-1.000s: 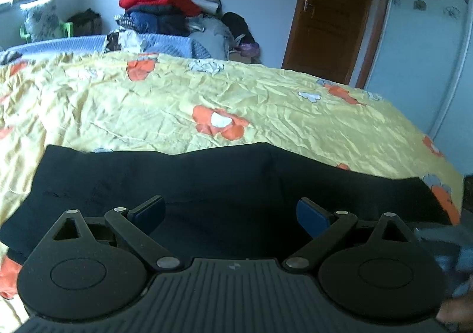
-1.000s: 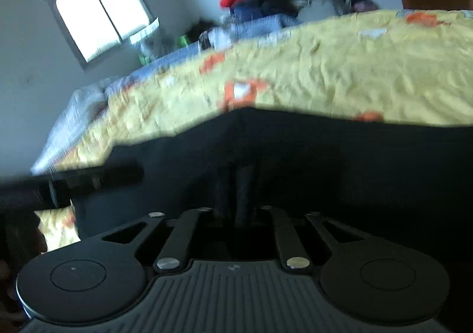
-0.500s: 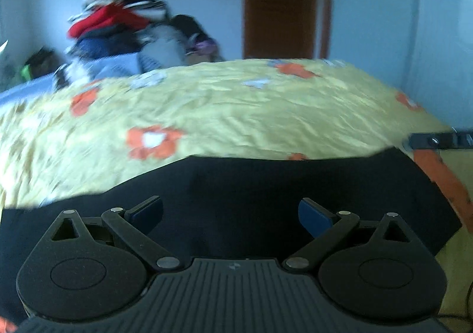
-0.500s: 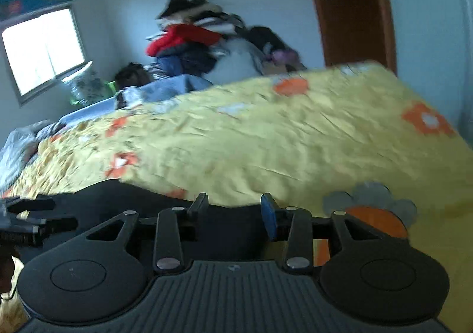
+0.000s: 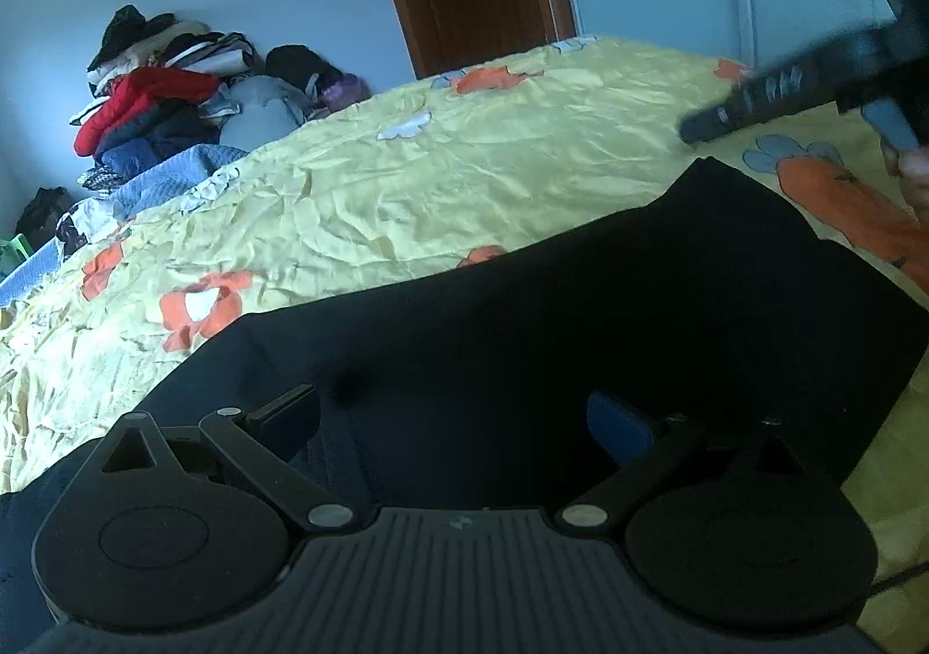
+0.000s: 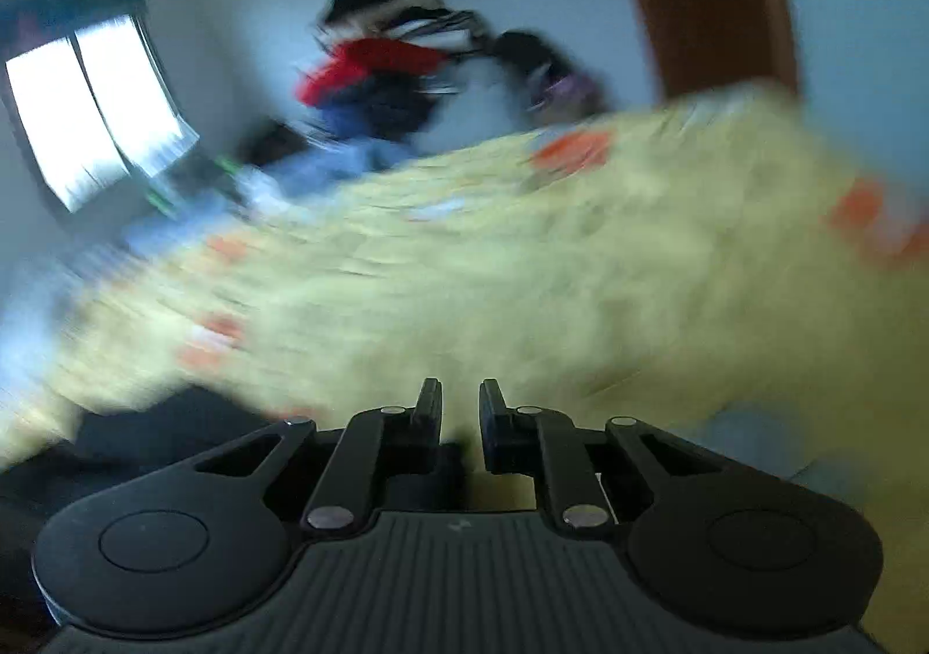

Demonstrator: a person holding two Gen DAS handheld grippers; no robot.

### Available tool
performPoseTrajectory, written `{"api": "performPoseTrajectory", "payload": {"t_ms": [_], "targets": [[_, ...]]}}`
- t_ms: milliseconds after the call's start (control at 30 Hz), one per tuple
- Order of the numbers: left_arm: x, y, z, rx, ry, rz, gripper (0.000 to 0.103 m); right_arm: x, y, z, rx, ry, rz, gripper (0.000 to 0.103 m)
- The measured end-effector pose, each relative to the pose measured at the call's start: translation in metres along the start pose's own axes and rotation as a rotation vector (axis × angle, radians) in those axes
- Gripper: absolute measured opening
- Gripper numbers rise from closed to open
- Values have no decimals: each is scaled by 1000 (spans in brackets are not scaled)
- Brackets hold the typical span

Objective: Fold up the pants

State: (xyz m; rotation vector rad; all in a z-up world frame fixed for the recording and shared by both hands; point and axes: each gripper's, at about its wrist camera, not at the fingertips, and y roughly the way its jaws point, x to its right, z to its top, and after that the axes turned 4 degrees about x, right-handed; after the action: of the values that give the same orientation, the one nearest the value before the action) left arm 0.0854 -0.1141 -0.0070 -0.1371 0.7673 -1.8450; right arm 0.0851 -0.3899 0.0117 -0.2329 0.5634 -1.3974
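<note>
**Pants lie loose on the bed with neither tool holding them**

Pants [image 5: 580, 317], dark and almost featureless in this light, are spread flat on the yellow flowered bedspread [image 5: 406, 178], near the camera side of the bed and running across the left wrist view from lower left to a corner at the upper right. The left hand-held gripper [image 5: 453, 421] hovers over the middle of the cloth with its fingers wide apart and nothing between them. The right hand-held gripper [image 6: 458, 407] sits off the cloth's right end, over bare bedspread; its jaws have just been closing and now stand nearly together with only a narrow gap, and no fabric is caught there. From the left wrist view it appears as a blurred dark bar above the cloth's far corner.

Risks, as I judge them:

- The right wrist view is heavily smeared, so that tool looks to be moving fast. A quick approach could overshoot the edge of the cloth and pinch the bedspread instead.
- With the right jaws nearly together, they would need to reopen before taking any hem; otherwise they would only push and bunch the fabric.
- The dark cloth hides its own layers and seams. A grab from the middle may catch only the top layer, or drag the bedspread up with it.
- Bedspread wrinkles could snag a dragged edge and leave the fold crooked.
- Lifting one end alone may let the other slide.
</note>
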Motion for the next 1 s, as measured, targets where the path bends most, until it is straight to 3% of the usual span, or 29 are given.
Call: {"api": "performPoseTrajectory", "payload": {"t_ms": [67, 133, 200, 267, 333, 400, 467, 567, 700, 767, 800, 867, 933, 1000], "targets": [[-3, -1, 0, -1, -7, 0, 102, -6, -1, -2, -23, -80, -124, 14], [-5, -3, 1, 9, -24, 23, 101, -6, -30, -6, 55, -60, -146, 14], [-6, -2, 3, 16, -35, 36, 101, -8, -56, -11, 72, 21, -3, 14], [-5, -2, 5, 21, -40, 28, 101, -11, -69, -22, -7, 71, 170, 14], [-3, -2, 5, 20, -21, 29, 102, -17, -73, -39, -119, 76, 232, 14], [-1, -2, 3, 16, 7, 42, 102, -19, -74, -61, -250, 14, 185, 14], [-5, -2, 1, 18, -4, 44, 102, -14, -91, -72, -249, 0, 195, 14], [-8, -1, 4, 19, -57, 36, 101, -11, -114, -60, -155, 10, 96, 15], [-5, 0, 4, 22, -51, 33, 102, -18, -99, -46, -73, 51, 168, 16], [-4, 6, -1, 25, -16, 66, 103, -26, -74, -49, -111, 6, 153, 28], [-7, 9, -3, 34, -11, 76, 103, -27, -56, -53, -142, -30, 82, 28], [-15, 7, -3, 33, -29, 100, 102, -21, -44, -54, -100, -47, -75, 45], [-25, 1, -2, 47, -37, 144, 102, -18, -55, -47, -46, 23, -155, 44], [-36, -7, -2, 67, -49, 163, 102, -29, -68, -45, -4, 39, -44, 44]]}}
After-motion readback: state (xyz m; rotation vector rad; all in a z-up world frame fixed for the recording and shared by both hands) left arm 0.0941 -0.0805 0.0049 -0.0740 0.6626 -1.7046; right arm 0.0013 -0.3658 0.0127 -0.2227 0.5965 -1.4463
